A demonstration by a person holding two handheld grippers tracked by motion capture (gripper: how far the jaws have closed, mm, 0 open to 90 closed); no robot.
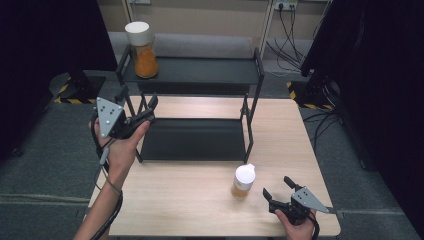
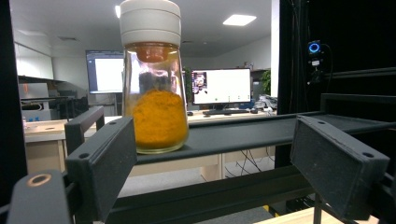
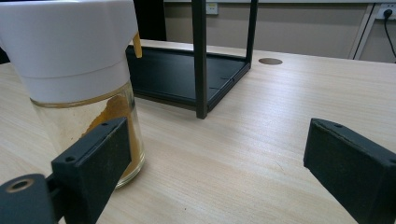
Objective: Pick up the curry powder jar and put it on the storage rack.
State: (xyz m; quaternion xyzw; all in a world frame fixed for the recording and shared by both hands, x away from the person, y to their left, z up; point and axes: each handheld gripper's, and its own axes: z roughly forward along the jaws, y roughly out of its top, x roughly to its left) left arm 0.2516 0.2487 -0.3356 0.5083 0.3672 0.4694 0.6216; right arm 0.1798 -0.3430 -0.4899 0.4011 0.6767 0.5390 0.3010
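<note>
High view: both grippers' fingers wide apart, empty; small jar (image 1: 243,181) beside right gripper (image 1: 280,191), black rack (image 1: 200,140) behind

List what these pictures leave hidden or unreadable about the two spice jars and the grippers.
- Small jar, right gripper view: top and left side cut off by the frame; the near jaw covers its lower part.
- Tall jar, left gripper view: base corner hidden behind the near jaw.
- Monitor, left gripper view: text too small.
- Right gripper, high view: hand cut off by the bottom edge.
</note>
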